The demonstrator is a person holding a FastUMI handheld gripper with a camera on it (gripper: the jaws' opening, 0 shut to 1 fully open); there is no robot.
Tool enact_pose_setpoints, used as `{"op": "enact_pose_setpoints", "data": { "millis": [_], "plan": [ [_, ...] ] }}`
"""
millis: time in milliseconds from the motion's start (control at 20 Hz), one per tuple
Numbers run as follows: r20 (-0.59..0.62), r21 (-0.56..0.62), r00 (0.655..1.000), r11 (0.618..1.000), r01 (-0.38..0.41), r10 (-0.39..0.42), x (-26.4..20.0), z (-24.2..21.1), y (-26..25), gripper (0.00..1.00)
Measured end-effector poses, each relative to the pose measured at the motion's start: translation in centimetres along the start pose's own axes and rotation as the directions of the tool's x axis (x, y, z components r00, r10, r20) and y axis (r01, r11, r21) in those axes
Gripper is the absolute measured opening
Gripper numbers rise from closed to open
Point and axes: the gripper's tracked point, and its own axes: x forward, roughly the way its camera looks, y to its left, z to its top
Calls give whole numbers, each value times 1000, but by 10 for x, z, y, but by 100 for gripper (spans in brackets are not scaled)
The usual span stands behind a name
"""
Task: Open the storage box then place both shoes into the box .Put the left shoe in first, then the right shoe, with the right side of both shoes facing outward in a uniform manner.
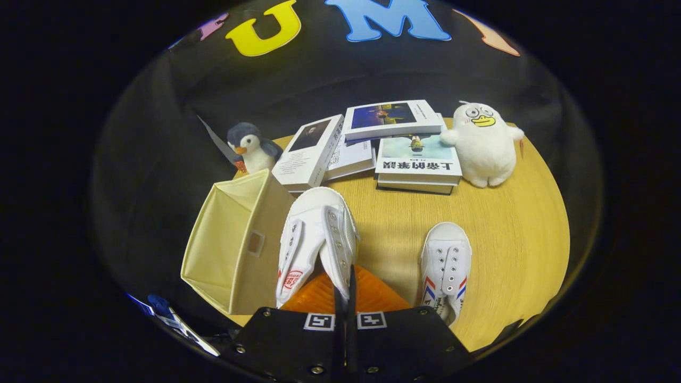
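Observation:
My gripper (345, 291) is shut on the side wall of a white canvas shoe (314, 234). The fingers pinch the edge by its opening, where the orange insole shows. That shoe points toe-first away from me and hangs beside the open cream fabric storage box (223, 250), touching or nearly touching the box's right wall. The box's opening faces up and toward me. A second white shoe (446, 266), with red and blue stripes on its sides, lies flat on the wooden table (511, 239) to the right of the fingers, toe pointing away.
Beyond the shoes lie several books (393, 143) in a loose pile. A grey penguin plush (252, 149) stands behind the box. A white duck plush (484, 143) sits at the books' right. The table's round edge curves along the right side.

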Motion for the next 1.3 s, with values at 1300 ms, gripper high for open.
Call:
{"op": "enact_pose_setpoints", "data": {
  "millis": [1300],
  "plan": [
    [-95,-142,987,979,-143,130,52,32,203,1]
  ]
}}
